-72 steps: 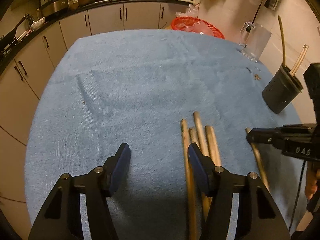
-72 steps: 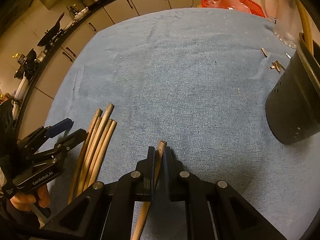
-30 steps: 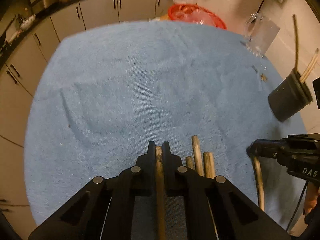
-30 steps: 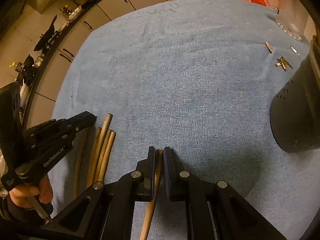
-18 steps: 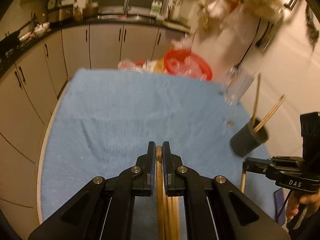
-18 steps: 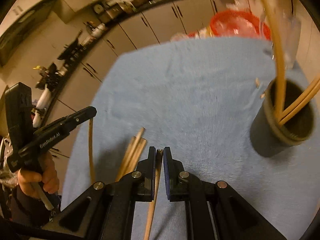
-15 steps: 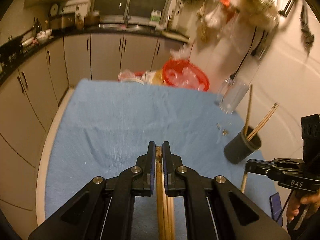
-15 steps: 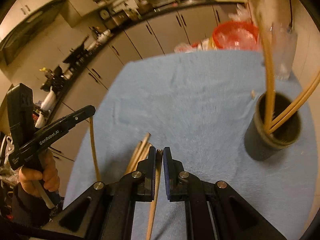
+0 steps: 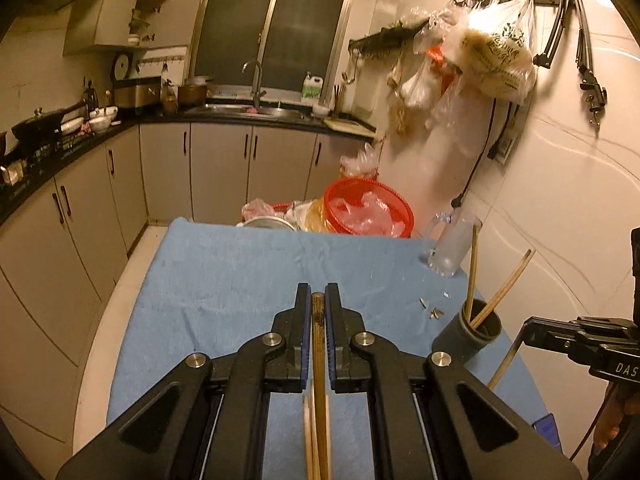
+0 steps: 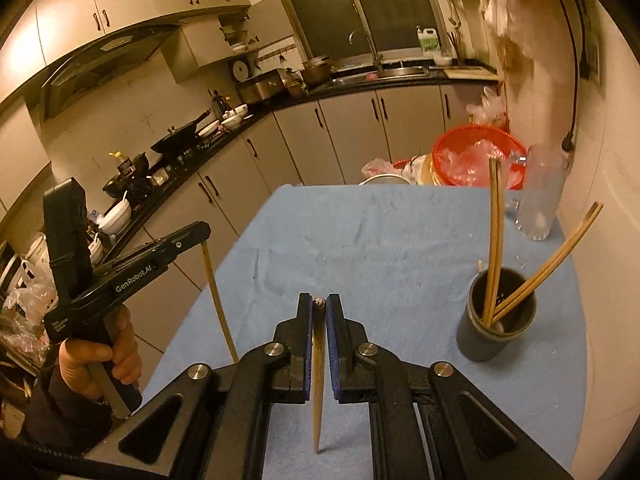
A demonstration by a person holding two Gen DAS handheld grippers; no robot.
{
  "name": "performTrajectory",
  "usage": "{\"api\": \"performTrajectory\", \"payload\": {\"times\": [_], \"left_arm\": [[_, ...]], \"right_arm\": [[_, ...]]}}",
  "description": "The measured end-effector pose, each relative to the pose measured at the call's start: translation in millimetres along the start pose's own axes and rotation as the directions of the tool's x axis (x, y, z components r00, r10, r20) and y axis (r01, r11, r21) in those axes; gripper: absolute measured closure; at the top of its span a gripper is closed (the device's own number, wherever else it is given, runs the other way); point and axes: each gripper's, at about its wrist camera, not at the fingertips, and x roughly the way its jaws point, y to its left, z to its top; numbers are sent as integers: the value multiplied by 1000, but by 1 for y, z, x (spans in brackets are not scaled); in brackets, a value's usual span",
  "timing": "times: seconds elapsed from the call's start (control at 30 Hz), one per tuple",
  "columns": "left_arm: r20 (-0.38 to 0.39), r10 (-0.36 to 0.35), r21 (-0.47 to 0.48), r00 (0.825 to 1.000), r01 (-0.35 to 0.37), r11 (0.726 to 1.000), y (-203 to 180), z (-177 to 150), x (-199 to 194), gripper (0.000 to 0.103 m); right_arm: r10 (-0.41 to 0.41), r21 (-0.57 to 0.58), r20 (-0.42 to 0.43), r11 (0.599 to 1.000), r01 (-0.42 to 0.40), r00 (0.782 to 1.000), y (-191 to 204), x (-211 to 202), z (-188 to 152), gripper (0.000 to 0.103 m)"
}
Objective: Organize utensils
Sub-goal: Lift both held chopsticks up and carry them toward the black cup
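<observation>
My left gripper [image 9: 318,303] is shut on a wooden chopstick [image 9: 320,376] that hangs down between its jaws, high above the blue towel [image 9: 224,280]. More chopsticks [image 9: 309,440] lie on the towel below it. My right gripper [image 10: 319,305] is shut on another chopstick [image 10: 318,392], its tip pointing down at the towel [image 10: 360,232]. A dark round holder [image 10: 494,318] with several chopsticks standing in it sits at the right of the towel; it shows as the holder [image 9: 468,336] in the left wrist view. The left gripper [image 10: 202,236] with its hanging chopstick [image 10: 218,300] appears at the left of the right wrist view.
A clear glass jug [image 9: 450,248] stands behind the holder near the wall. A red basket [image 9: 368,212] with plastic bags sits past the towel's far edge. Small metal bits [image 9: 434,312] lie on the towel. Grey cabinets [image 9: 168,176] and a counter run along the left and back.
Both grippers have risen well above the table, each lifting its chopstick off the towel, and both views have tilted up so the kitchen window and wall now show.
</observation>
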Motion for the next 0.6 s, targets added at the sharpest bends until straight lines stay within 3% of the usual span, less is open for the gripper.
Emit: {"api": "performTrajectory", "payload": {"times": [0.3,0.6], "left_arm": [[61,13,-24,998,-11,1000,-9,15,1,97],[69,-15,-22,997,17,1000,-23,18,12,97]], "right_arm": [[-44,-20,48,999,45,998,-4,-17,20,97],[-99,-32,71,994,101,993,-16,-44,38,97]]}}
